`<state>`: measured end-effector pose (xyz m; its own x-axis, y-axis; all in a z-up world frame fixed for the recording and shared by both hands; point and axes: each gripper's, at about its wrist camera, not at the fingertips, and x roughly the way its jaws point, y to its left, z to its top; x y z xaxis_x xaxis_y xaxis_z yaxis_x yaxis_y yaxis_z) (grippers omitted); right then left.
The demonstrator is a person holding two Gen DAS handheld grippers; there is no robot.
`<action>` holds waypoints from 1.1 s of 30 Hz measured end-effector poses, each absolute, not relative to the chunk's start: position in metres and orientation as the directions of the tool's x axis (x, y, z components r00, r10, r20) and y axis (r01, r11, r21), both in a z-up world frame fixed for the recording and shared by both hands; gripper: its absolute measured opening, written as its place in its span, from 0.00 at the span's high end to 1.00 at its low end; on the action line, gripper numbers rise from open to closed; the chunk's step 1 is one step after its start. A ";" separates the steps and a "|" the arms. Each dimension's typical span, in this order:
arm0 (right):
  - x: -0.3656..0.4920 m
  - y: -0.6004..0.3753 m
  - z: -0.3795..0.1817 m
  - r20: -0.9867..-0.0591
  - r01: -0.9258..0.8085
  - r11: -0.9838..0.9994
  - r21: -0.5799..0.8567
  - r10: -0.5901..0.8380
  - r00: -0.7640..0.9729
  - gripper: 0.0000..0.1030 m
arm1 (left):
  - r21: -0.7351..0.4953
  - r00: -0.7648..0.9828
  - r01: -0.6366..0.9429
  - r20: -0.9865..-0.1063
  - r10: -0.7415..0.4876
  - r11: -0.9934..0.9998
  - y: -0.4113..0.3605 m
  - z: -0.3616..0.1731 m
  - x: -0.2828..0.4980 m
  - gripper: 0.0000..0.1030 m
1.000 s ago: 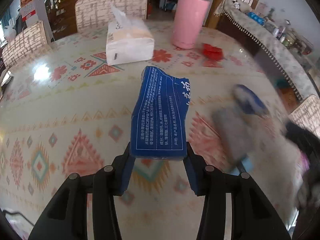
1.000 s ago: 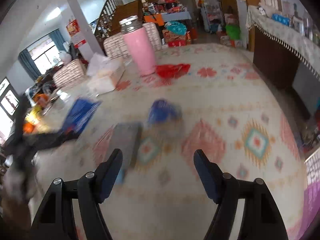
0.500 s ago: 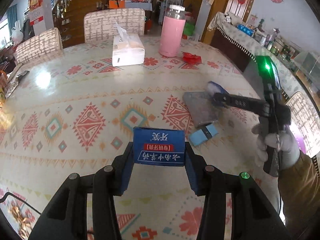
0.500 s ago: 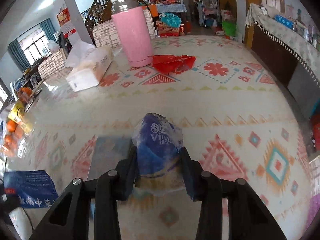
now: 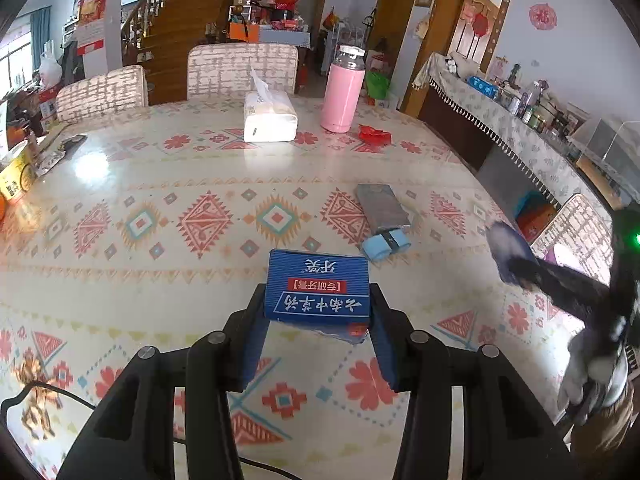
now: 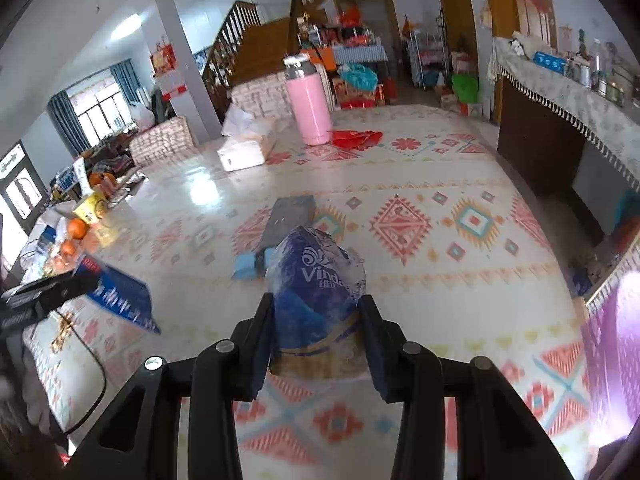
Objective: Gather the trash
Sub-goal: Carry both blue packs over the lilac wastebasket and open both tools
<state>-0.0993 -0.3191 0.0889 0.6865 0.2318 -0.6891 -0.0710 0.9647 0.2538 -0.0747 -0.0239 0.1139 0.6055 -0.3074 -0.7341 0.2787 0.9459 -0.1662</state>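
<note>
My left gripper is shut on a blue carton with white lettering, held above the patterned table. My right gripper is shut on a crumpled blue plastic tissue wrapper, also lifted off the table. In the left wrist view the right gripper shows blurred at the right edge with the blue wrapper at its tip. In the right wrist view the blue carton appears at the left. A grey flat packet with a light blue end lies on the table, and a red wrapper sits by the pink flask.
A pink flask and a white tissue pack stand at the far side. Two chairs are behind the table. Oranges and a yellow box crowd the left end. A sideboard with bottles runs along the right.
The right gripper went from open over the blue wrapper to shut on it, then lifted it and drew back. The left gripper pulled back and up with the carton.
</note>
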 end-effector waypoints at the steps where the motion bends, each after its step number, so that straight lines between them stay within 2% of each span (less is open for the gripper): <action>1: -0.108 -0.319 0.089 -0.684 -0.073 0.963 0.259 0.236 0.691 0.57 | -0.163 0.608 0.279 -0.733 -0.306 0.946 -0.025 0.115 -0.080 0.55; 15: -0.189 -0.356 0.090 -0.623 -0.010 0.948 0.319 0.218 0.752 0.56 | -0.111 0.612 0.392 -0.710 -0.348 0.913 -0.084 0.135 -0.124 0.55; 23: -0.219 -0.403 0.090 -0.600 0.072 0.936 0.345 0.161 0.784 0.56 | -0.079 0.581 0.502 -0.707 -0.403 0.861 -0.146 0.143 -0.141 0.55; 33: -0.259 -0.483 0.093 -0.584 0.211 0.912 0.353 0.039 0.811 0.56 | -0.104 0.490 0.655 -0.696 -0.525 0.749 -0.249 0.164 -0.143 0.55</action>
<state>-0.2586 -0.4825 0.0926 0.8108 0.0385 -0.5840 0.2109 0.9115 0.3530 -0.1433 -0.2489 0.1644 0.4898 -0.5252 -0.6959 0.6549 0.7485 -0.1040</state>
